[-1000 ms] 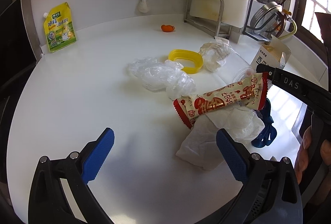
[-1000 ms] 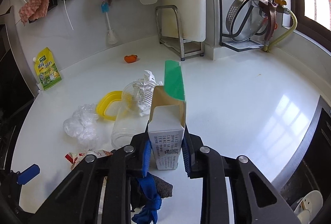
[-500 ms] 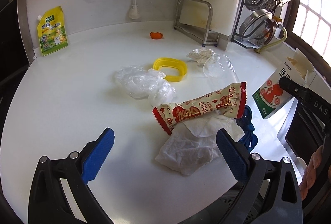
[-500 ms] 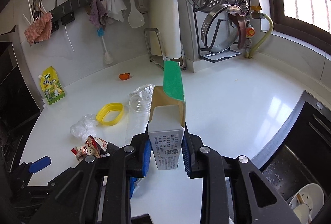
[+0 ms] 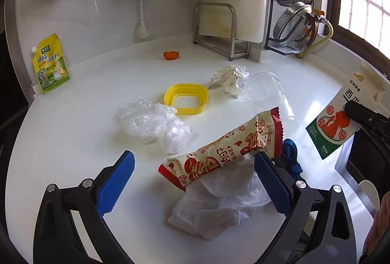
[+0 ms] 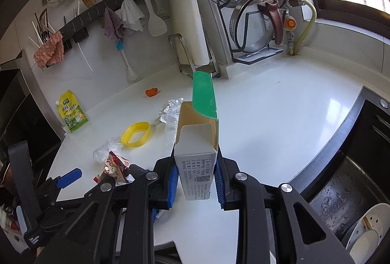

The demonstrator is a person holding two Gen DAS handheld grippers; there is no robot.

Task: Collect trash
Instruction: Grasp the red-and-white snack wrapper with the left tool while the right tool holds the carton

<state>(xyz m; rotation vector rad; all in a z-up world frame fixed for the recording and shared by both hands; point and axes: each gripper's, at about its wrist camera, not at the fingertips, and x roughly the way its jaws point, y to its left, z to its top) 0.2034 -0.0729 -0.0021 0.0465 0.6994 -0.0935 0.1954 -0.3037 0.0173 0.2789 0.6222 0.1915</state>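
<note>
Left wrist view: your left gripper (image 5: 192, 182) stands wide open and empty, low in frame, over the snack wrapper (image 5: 224, 154) and crumpled tissue (image 5: 219, 205) at lower centre.

Right wrist view: your right gripper (image 6: 195, 176) is clamped on the opened carton (image 6: 197, 142), centre frame, above the countertop (image 6: 268, 117).

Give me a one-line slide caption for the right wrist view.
Right gripper clamps an open carton above the white counter, with wrappers and a yellow ring left behind.
</note>
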